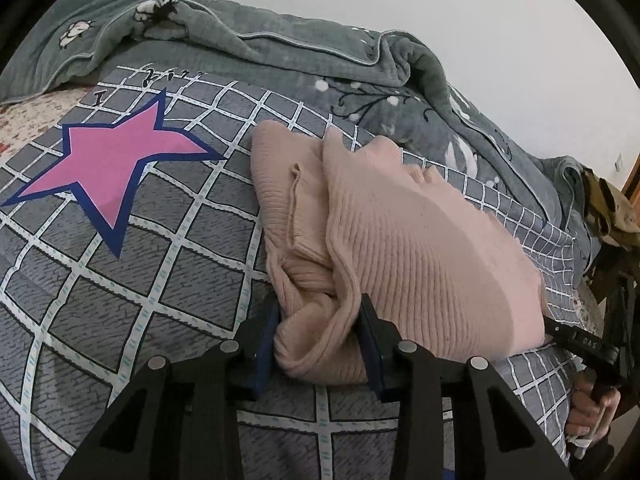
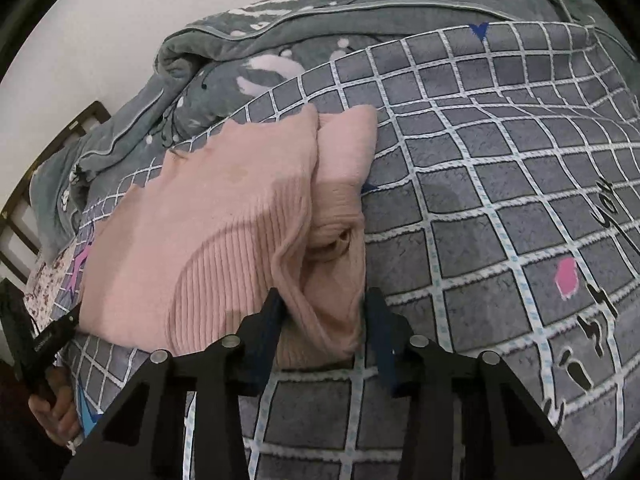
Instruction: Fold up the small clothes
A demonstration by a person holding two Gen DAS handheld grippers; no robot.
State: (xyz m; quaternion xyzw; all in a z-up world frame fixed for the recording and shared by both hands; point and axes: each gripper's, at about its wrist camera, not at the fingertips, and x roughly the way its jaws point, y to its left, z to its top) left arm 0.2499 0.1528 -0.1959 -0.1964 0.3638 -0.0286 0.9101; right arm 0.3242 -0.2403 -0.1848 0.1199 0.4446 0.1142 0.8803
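A pink ribbed knit sweater lies folded lengthwise on the grey checked bed cover. In the left wrist view, my left gripper is shut on the bunched near end of the sweater, blue pads pressing from both sides. In the right wrist view, my right gripper grips the other near corner, with folded knit filling its jaws. Each view shows the other gripper at its edge, with a hand on the handle.
A pink star print marks the cover to the left of the sweater. A grey-green quilt is heaped along the wall behind. A dark wooden bed frame and an olive cloth sit at the bed's end.
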